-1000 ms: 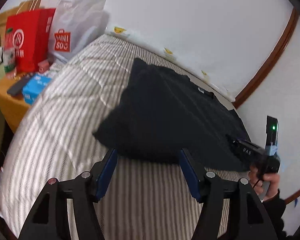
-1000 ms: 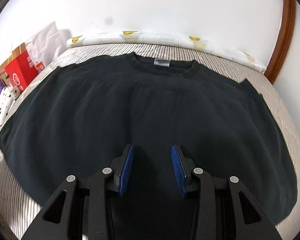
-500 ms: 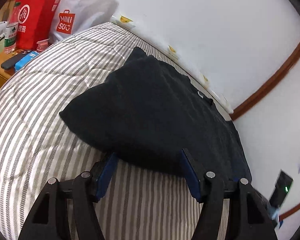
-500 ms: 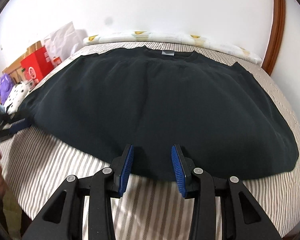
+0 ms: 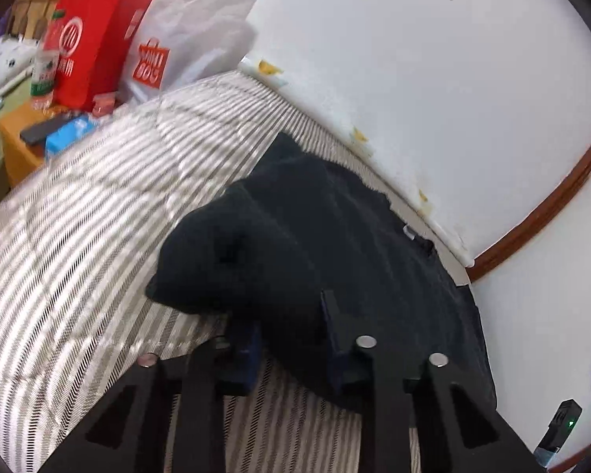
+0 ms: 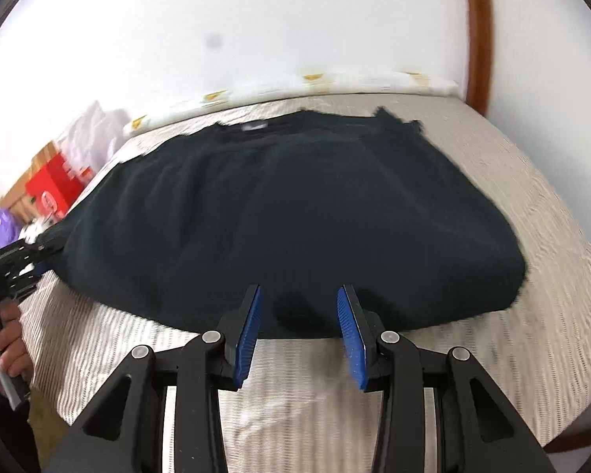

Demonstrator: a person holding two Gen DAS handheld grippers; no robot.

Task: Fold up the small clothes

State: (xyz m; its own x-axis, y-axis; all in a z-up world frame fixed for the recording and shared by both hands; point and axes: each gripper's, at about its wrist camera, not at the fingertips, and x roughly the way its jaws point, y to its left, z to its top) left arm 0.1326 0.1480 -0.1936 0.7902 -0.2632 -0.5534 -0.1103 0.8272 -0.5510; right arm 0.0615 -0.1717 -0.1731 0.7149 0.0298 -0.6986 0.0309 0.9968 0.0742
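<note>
Fabric of the black sweater (image 6: 295,213) lies flat on the bed (image 6: 539,276); your left claw (image 5: 291,327) pinches its hem corner, your right claw (image 6: 299,327) gapes empty—clamp hem before lifting evenly.

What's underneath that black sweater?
The black sweater lies on a striped bedspread, which shows all around it. Whatever sits directly beneath its middle is covered, so nothing else can be confirmed.
</note>
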